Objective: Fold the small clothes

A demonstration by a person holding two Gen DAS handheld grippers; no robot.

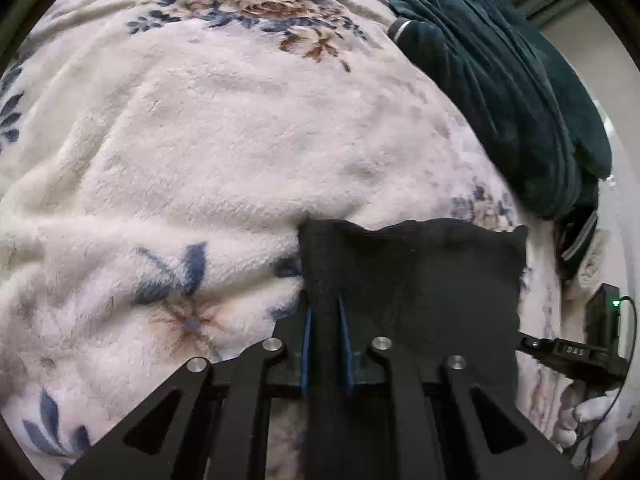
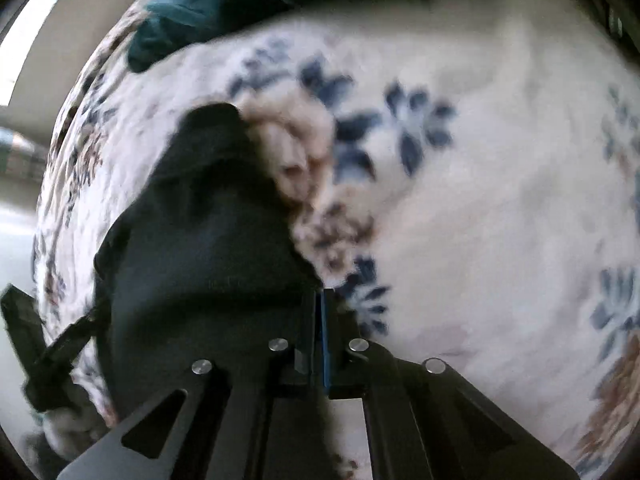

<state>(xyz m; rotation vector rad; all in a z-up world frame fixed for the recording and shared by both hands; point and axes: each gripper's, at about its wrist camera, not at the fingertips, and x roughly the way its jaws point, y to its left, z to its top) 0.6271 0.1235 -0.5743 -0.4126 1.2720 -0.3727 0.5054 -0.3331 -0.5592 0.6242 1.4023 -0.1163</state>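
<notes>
A small black garment (image 1: 420,280) lies on a fluffy white floral blanket (image 1: 240,140). In the left wrist view my left gripper (image 1: 325,308) is shut on the garment's left edge, with dark cloth filling the narrow gap between its blue pads (image 1: 307,332). The right gripper's tip (image 1: 532,345) meets the garment's right edge in the same view. In the blurred right wrist view the black garment (image 2: 200,240) spreads up and to the left of my right gripper (image 2: 320,300). That gripper's jaws are pressed together on the cloth's edge.
A dark teal velvety cloth (image 1: 500,80) is heaped along the blanket's far right side and shows again as the teal cloth (image 2: 200,4) at the top left. A white-gloved hand (image 1: 588,424) holds the right tool. Pale floor lies beyond the blanket's edge.
</notes>
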